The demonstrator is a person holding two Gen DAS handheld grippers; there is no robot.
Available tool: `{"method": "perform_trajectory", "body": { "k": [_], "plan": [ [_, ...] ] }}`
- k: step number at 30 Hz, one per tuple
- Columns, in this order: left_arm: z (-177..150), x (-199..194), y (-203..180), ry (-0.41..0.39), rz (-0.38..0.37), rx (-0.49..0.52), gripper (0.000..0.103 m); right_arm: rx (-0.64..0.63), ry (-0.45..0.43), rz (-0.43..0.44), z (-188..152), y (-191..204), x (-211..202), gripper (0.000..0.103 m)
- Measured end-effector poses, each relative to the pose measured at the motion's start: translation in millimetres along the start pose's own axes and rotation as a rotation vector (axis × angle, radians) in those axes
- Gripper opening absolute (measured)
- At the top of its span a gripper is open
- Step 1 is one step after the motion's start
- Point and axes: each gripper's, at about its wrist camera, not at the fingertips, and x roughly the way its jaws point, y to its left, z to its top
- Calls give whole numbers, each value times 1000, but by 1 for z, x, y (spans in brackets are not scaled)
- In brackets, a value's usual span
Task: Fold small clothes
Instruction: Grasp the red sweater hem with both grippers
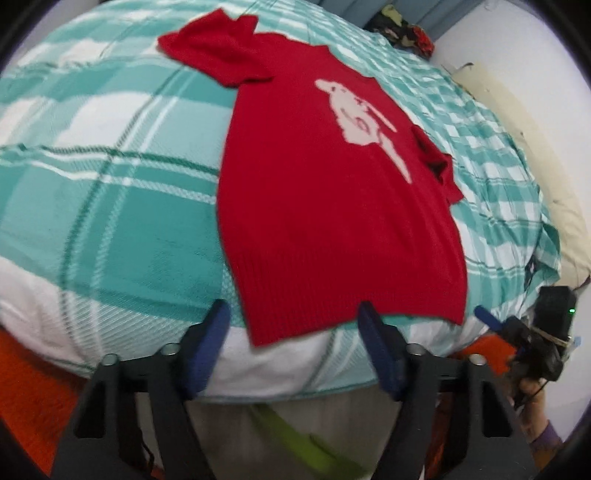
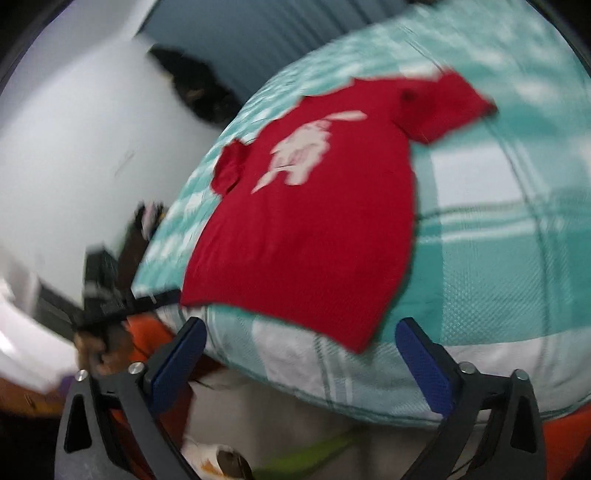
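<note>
A small red knitted sweater (image 1: 325, 192) with a white animal figure lies flat on a bed with a teal and white checked cover (image 1: 110, 184). Its hem hangs near the bed's front edge. One sleeve is bunched at the far left, the other folded at the right side. My left gripper (image 1: 293, 314) is open and empty, just before the hem. My right gripper (image 2: 301, 326) is open and empty, in front of the hem of the sweater (image 2: 314, 229). The right gripper also shows in the left wrist view (image 1: 491, 321).
A white wall (image 1: 535, 74) runs along the bed's right side, with a cream strip beside the mattress. Dark clothes (image 1: 406, 31) lie piled at the far end. An orange surface (image 1: 29, 398) lies below the bed's front edge.
</note>
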Motion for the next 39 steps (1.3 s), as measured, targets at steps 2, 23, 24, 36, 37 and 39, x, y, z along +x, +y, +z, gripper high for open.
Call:
{"method": "perform_trajectory", "body": {
  "k": [2, 23, 24, 36, 37, 39],
  "plan": [
    [-1, 6, 3, -11, -12, -20, 67, 88, -7, 36, 0, -18, 8, 84],
    [-5, -27, -4, 4, 65, -1, 4, -54, 86, -164, -9, 17, 3, 7],
    [-8, -31, -5, 3, 69, 14, 4, -62, 93, -173, -11, 19, -1, 7],
    [-30, -21, -7, 58, 162, 82, 4, -21, 159, -213, -22, 9, -9, 6],
    [-28, -10, -3, 70, 183, 79, 5, 0, 176, -221, -22, 1, -2, 6],
    [-24, 13, 10, 103, 202, 35, 5, 37, 202, -239, -22, -13, 14, 6]
  ]
}}
